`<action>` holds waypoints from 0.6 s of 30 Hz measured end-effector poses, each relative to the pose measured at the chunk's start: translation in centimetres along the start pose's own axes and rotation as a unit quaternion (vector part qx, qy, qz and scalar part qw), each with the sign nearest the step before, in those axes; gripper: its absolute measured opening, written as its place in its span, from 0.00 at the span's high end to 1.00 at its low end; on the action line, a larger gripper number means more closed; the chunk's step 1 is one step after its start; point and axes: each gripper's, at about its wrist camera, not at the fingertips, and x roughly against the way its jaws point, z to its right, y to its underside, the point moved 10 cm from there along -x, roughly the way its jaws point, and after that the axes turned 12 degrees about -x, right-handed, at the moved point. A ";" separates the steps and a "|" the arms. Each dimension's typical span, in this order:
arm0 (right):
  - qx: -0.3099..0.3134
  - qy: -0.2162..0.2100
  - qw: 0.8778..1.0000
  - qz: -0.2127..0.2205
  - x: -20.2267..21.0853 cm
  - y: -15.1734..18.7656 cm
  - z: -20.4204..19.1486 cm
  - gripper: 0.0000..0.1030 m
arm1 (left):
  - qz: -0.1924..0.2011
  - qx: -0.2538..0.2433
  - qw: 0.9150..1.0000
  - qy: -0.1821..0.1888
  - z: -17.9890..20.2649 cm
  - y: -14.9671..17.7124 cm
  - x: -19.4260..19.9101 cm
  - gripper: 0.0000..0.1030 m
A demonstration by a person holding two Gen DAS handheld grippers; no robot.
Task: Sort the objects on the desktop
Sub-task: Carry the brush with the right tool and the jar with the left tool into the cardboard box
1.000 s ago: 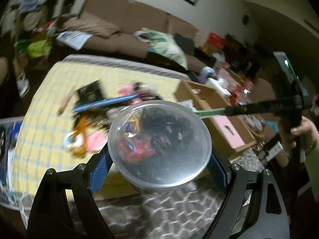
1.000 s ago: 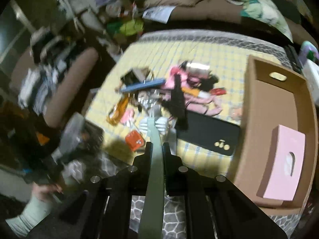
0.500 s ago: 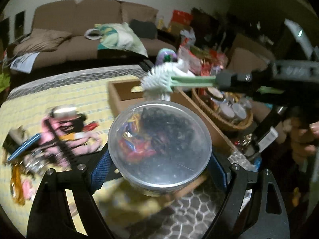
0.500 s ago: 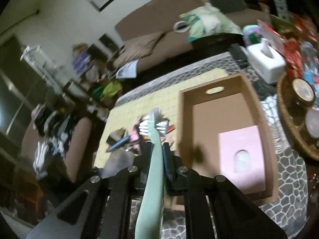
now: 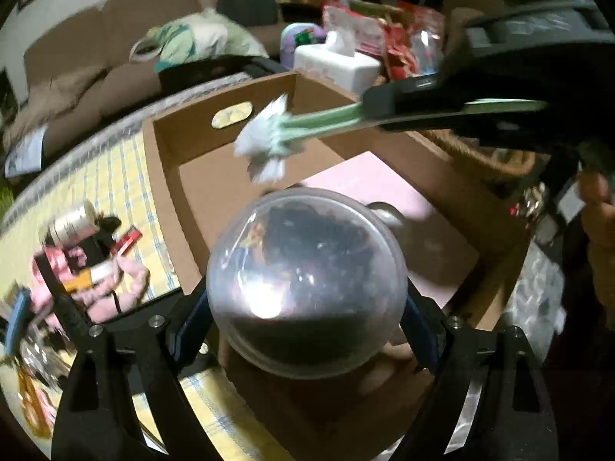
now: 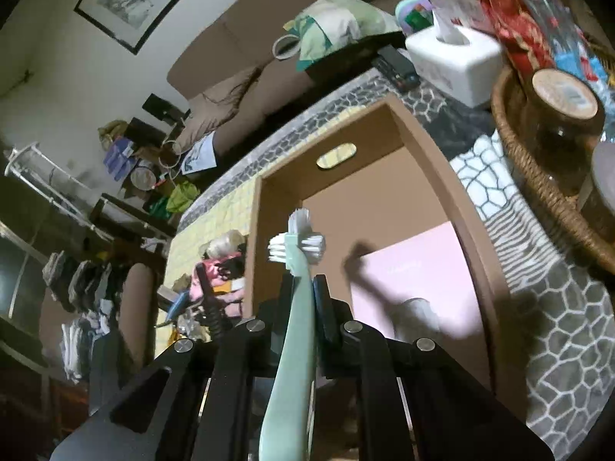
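My left gripper (image 5: 305, 315) is shut on a round clear plastic tub (image 5: 305, 280) full of dark and coloured hair ties, held over the near end of the brown cardboard box (image 5: 165, 207). A pink flat package (image 5: 384, 196) lies inside the box. My right gripper (image 6: 303, 299) is shut on the handle of a pale green brush (image 6: 296, 265) with white bristles, its head (image 5: 265, 150) hanging above the box (image 6: 461, 207). The right gripper (image 5: 430, 109) reaches in from the right in the left wrist view.
A heap of small items (image 5: 80, 265) lies on the yellow checked cloth (image 5: 119, 176) left of the box. A white tissue box (image 6: 453, 61) and a wicker basket (image 6: 538, 176) with jars stand to the right. A sofa (image 6: 238, 61) runs behind the table.
Both grippers swung from over the cluttered cloth to the right and now hang above the cardboard box, each still gripping its item. The brush head came lower over the box.
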 end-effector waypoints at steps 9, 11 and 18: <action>0.015 0.029 0.999 -0.006 -2.8 1.6 1.7 0.92 | 0.061 0.089 0.994 0.023 -3.8 -0.7 5.1 0.09; 0.029 0.049 0.998 -0.001 -3.4 2.0 2.0 0.92 | 0.064 0.112 0.991 0.029 -5.2 -0.5 5.6 0.07; 0.085 0.087 0.992 -0.032 -5.0 5.6 2.3 0.92 | 0.060 0.131 0.989 0.026 -7.2 0.9 6.4 0.07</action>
